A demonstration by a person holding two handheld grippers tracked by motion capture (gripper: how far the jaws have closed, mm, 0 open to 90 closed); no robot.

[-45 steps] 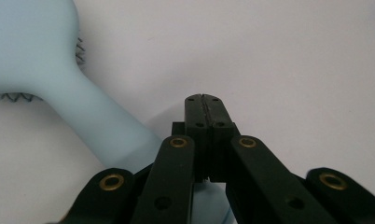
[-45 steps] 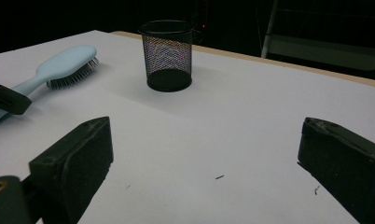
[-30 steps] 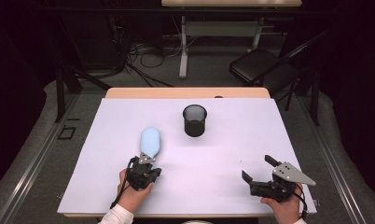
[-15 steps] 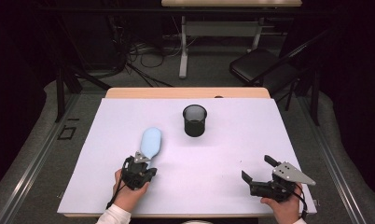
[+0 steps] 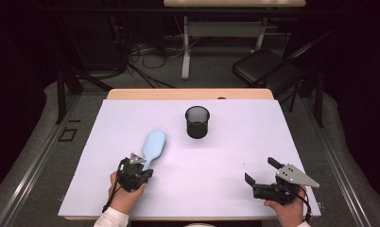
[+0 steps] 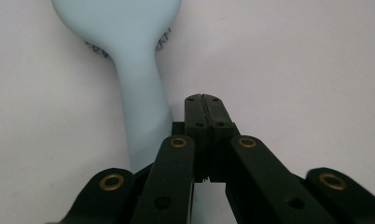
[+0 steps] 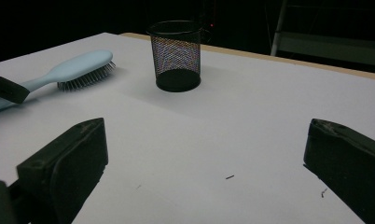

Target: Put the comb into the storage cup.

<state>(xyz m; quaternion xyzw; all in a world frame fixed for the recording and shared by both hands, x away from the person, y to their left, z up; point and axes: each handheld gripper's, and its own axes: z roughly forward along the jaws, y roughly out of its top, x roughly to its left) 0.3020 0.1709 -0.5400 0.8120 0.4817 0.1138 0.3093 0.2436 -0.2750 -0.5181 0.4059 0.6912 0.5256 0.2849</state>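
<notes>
A light blue hairbrush (image 5: pixel 152 145) lies bristles down on the white table (image 5: pixel 226 156), left of centre. In the left gripper view its handle (image 6: pixel 141 107) runs under the left side of my left gripper (image 6: pixel 205 99). The jaws there are pressed together, with nothing between them, just right of the handle. From above, the left gripper (image 5: pixel 140 166) sits at the handle's near end. A black mesh cup (image 5: pixel 197 122) stands upright at mid-table. My right gripper (image 5: pixel 260 171) rests near the front right edge. Its fingers (image 7: pixel 69 163) are spread wide and hold nothing.
The table's far wooden edge (image 5: pixel 188 93) borders a dark floor with cables and a folded chair (image 5: pixel 266 66) behind. In the right gripper view the mesh cup (image 7: pixel 176 56) and the hairbrush (image 7: pixel 73 67) lie ahead across open white surface.
My left gripper has shifted slightly to the left at the brush handle's near end. The brush, the cup and the right gripper have stayed put.
</notes>
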